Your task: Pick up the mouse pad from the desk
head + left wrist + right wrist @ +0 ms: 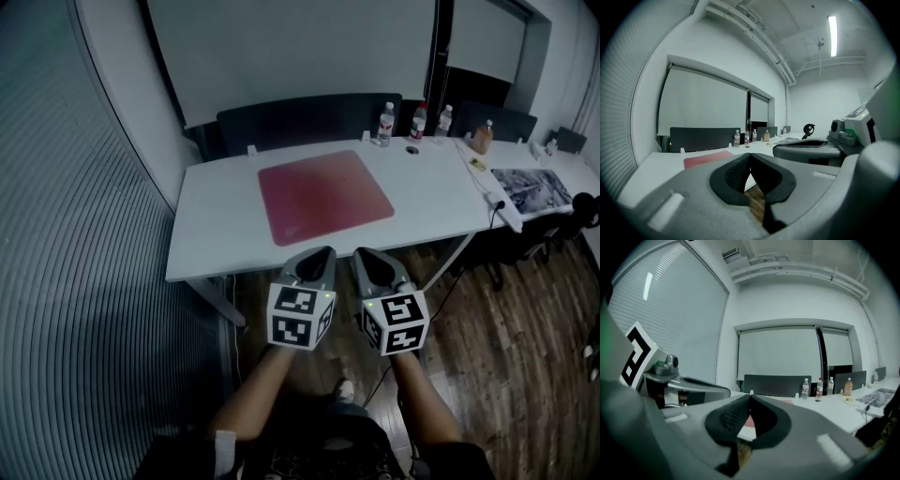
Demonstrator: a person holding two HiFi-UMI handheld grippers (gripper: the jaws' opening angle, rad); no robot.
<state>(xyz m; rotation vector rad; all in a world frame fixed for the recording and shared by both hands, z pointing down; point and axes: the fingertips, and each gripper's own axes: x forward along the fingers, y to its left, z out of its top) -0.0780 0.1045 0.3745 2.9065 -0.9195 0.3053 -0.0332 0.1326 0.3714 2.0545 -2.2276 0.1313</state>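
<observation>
A red mouse pad (323, 197) lies flat in the middle of the white desk (216, 225); it shows as a thin red strip in the left gripper view (708, 159) and as a small red patch in the right gripper view (749, 422). My left gripper (327, 251) and right gripper (359, 253) hang side by side just short of the desk's near edge, both pointing at the pad. Both are shut with nothing between the jaws. Neither touches the pad or the desk.
Water bottles (385, 124) and an orange bottle (482, 138) stand at the desk's far edge, in front of dark chairs (309, 120). A second desk with papers (531, 187) adjoins on the right. A ribbed wall (75, 281) runs along the left. Wooden floor (506, 347) lies below.
</observation>
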